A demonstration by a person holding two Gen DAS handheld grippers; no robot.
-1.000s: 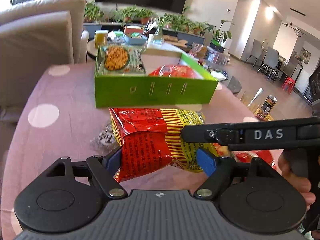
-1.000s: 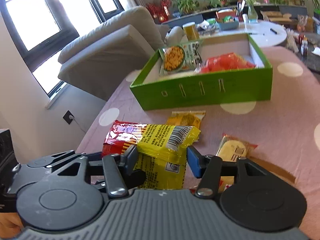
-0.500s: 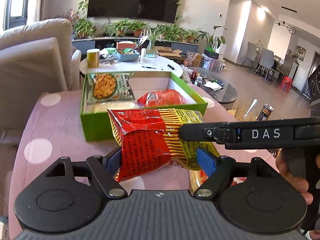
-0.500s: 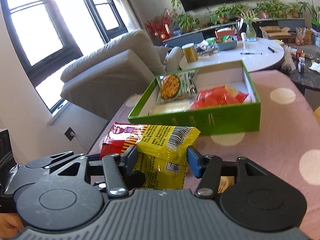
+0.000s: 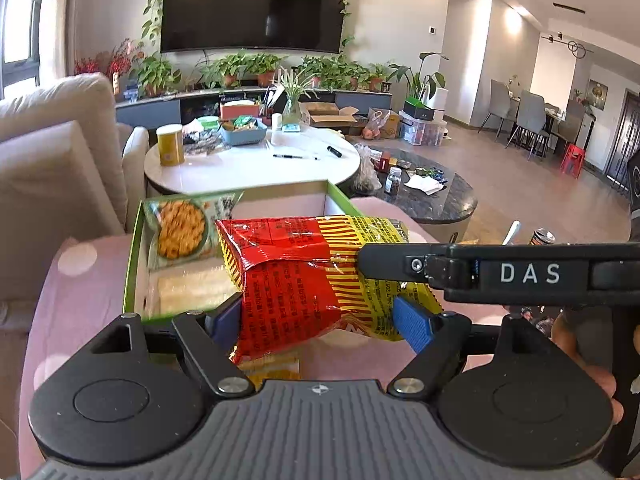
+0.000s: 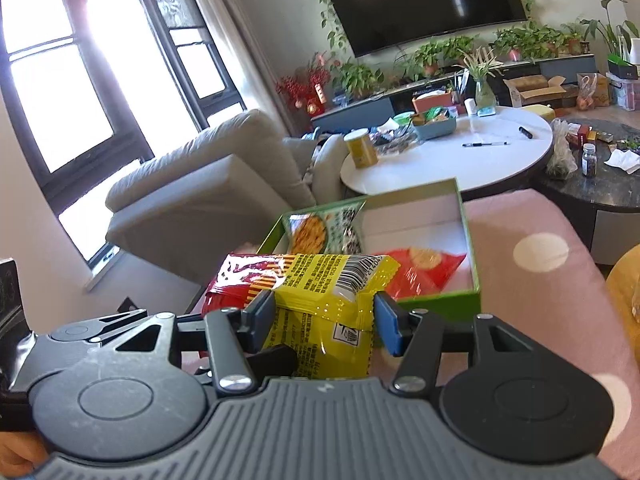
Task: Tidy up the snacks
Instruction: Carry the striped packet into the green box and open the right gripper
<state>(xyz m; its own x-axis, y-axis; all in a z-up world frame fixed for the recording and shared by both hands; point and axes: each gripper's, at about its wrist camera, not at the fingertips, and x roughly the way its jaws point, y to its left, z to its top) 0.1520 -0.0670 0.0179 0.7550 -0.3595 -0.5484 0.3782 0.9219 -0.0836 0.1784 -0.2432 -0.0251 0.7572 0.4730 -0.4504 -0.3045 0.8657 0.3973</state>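
A: We're holding the red-and-yellow snack bag (image 5: pixel 296 276) off the pink cloth, both grippers on it at once. The left gripper (image 5: pixel 320 320) is clamping the red half and the right gripper (image 6: pixel 324 316) is clamping the yellow half, pads pressing into the foil on each side.

B: And the green box (image 6: pixel 444 304) is sitting at twelve o'clock, just beyond the bag. We're seeing an orange-snack packet (image 5: pixel 180 228) leaning in the ten o'clock corner and a red packet (image 6: pixel 424 268) lying toward two o'clock.

A: Which is where we're expecting trouble. The bag is wide, and the free floor of the box looks narrow between those two packets. If we're lowering it flat, we're probably landing on the red packet and crushing whatever is inside.

B: We're also worrying about the near wall. The bag's lower edge is sagging below the pads, so coming in too low could be catching the rim and shoving the whole box away on that cloth.

A: Two hands on one puffy bag is another risk. If the hands are drifting apart, we're stretching the foil or popping a seam; drifting together, we're buckling it.

B: And slick foil could be sliding out of a pad mid-carry. One side letting go first and the bag is swinging, maybe knocking the leaning packet over.
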